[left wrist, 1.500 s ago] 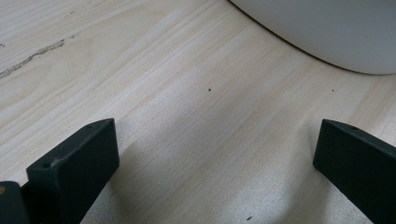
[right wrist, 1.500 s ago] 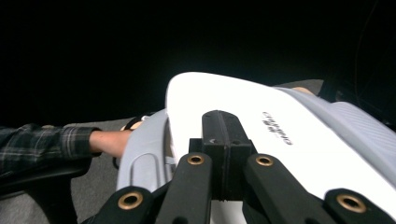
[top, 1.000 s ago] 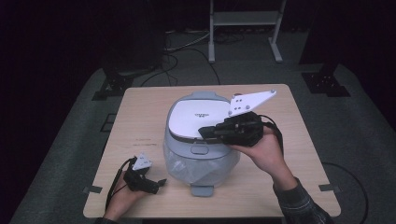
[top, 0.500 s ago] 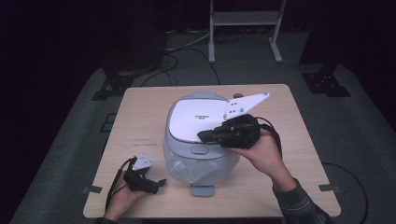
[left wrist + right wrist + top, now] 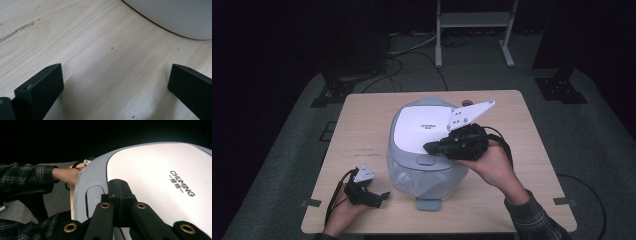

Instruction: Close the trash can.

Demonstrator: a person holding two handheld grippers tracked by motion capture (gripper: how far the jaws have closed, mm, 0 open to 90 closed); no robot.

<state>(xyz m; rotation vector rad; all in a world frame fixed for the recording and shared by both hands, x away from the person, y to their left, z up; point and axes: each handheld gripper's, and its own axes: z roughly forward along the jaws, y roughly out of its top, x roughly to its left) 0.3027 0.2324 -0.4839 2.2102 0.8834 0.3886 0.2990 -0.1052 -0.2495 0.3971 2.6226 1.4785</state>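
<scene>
Table: light wooden rectangular top, grain and a thin dark scratch visible in the left gripper view, standing on grey carpet.
Cooker: large grey-and-white rounded plastic rice cooker near the middle of the table, lid shut, contents hidden; grey handle tab pointing toward the person's edge.
Lid panel: glossy white, printed in dark letters "CHUMING" with a line of smaller characters beneath, too small to read.
Lid button: grey oval latch at the lid's front rim, just beside the right gripper's tips.
Right gripper: black, held in the right hand, laid over the front of the cooker lid; jaws pressed together with nothing between them, tips resting at the lid's edge; grey three-cornered plate slanting up above it.
Left gripper: black, resting low on the table at the near left, just beside the cooker's base; jaws spread wide apart over bare wood, holding nothing.
Sleeve: dark plaid, on the person's left forearm.
</scene>
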